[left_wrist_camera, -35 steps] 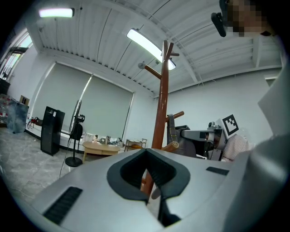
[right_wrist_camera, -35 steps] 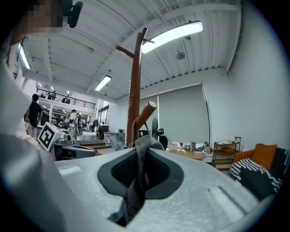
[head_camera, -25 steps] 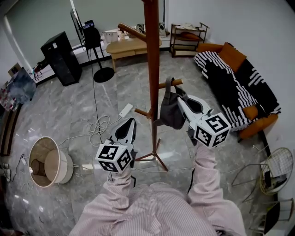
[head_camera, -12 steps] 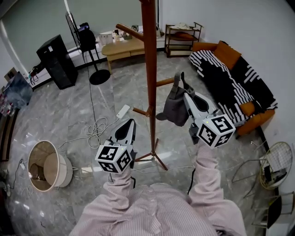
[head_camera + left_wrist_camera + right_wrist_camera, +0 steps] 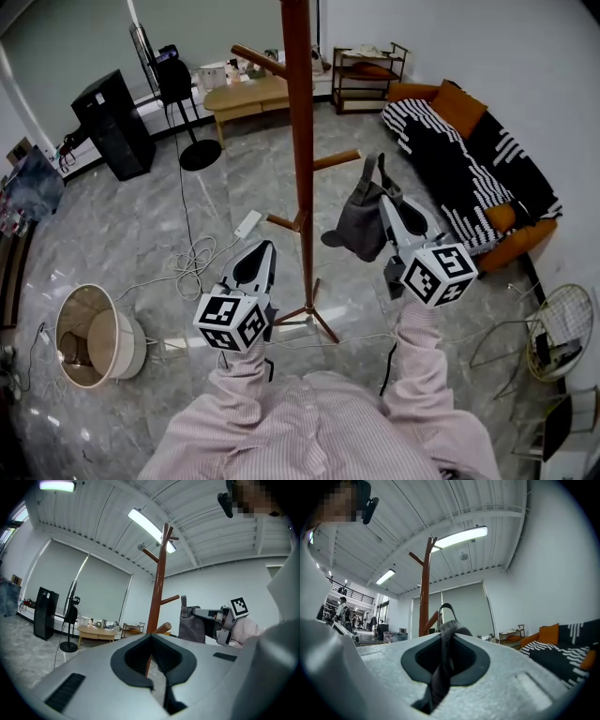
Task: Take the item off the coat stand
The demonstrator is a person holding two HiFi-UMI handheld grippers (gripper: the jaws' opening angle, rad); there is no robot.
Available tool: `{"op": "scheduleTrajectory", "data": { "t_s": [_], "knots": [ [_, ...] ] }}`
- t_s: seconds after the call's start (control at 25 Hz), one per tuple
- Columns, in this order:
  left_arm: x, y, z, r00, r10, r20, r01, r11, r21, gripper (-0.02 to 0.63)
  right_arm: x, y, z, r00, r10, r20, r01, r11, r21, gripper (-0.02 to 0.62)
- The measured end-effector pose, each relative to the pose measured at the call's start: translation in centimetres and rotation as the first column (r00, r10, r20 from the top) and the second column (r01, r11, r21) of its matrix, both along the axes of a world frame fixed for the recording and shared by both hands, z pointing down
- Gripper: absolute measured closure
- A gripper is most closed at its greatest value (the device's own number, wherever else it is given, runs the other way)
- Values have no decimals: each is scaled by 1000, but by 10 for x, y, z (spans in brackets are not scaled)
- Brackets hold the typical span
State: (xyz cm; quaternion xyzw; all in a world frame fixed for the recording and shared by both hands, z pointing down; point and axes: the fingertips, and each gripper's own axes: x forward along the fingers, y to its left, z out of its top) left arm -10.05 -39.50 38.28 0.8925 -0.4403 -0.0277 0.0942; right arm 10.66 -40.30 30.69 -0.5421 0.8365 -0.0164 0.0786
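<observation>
Grey bag (image 5: 361, 223) hanging right of centre in the head view, pinched by its strap in the jaws of the right gripper (image 5: 386, 208), body drooping below and left of the jaw tips, just beside the pole of the coat stand (image 5: 302, 141). Along the right gripper view: jaws almost closed, clamped on the grey strap (image 5: 443, 658), running up the middle of the narrow gap and looping out over the tips at frame centre. Loop perhaps wholly clear of the peg (image 5: 336, 159), perhaps grazing its end; hard to tell from these angles, though probably just past it on the right. Risk from here: dragging downward or back toward the pole too soon, catching the loop on the peg end and rocking the stand on its thin legs. Also possible: strap sliding through so slim a pinch under the bag's weight, dropping it to the tiled floor (image 5: 141, 216); or the bag swinging against the pole. Safer to draw away level toward the right edge of the frame before lowering. Left gripper (image 5: 263, 251) low at centre left, jaws together, holding nothing, well apart from the bag.
</observation>
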Motion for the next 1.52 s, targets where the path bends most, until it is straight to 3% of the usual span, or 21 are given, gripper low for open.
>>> {"op": "scheduleTrajectory", "data": {
  "t_s": [0.56, 1.52],
  "knots": [
    [16, 14, 11, 999, -12, 39, 13, 1000, -9, 604, 19, 27, 47, 998, 20, 61, -17, 999, -38, 569],
    [19, 51, 33, 994, -88, 67, 89, 996, -15, 604, 8, 62, 97, 997, -78, 24, 80, 992, -96, 569]
  ]
}}
